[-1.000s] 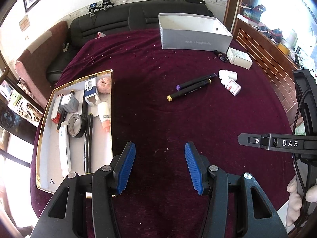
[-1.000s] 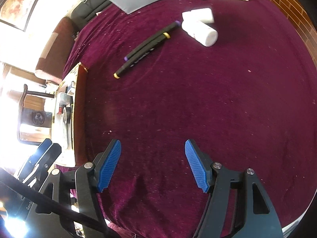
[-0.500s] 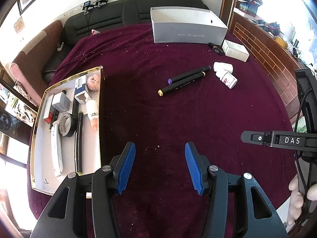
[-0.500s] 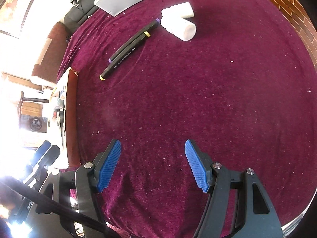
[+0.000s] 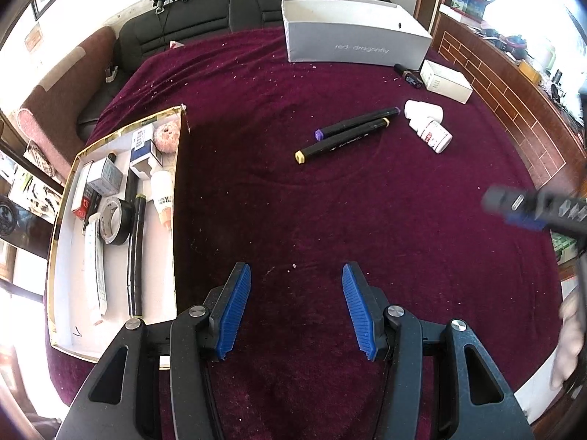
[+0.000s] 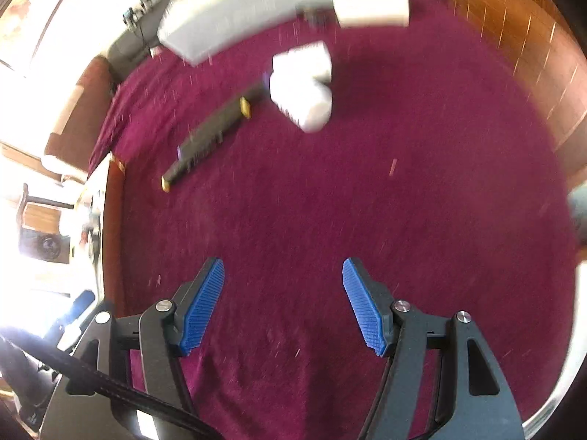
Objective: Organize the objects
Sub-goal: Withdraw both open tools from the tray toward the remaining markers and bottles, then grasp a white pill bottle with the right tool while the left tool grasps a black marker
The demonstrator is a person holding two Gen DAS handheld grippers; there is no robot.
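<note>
Two black markers (image 5: 348, 134) lie side by side mid-table on the maroon cloth, also in the right wrist view (image 6: 212, 132). Two white bottles (image 5: 427, 124) lie just right of them; they are blurred in the right wrist view (image 6: 302, 86). A gold-rimmed white tray (image 5: 58, 293) at the left holds tape, small boxes, a tube and pens. My left gripper (image 5: 296, 308) is open and empty over bare cloth near the tray. My right gripper (image 6: 280, 306) is open and empty, short of the bottles; it shows blurred in the left wrist view (image 5: 528, 209).
A grey open box (image 5: 356, 42) stands at the far edge, with a small white box (image 5: 445, 82) and a small dark object (image 5: 407, 73) to its right. A dark sofa sits behind the table. A brick-pattern wall runs along the right.
My right gripper has moved forward toward the bottles and markers, its view now motion-blurred. My left gripper has drifted slightly; the tray sits further left in its view. Both stay open.
</note>
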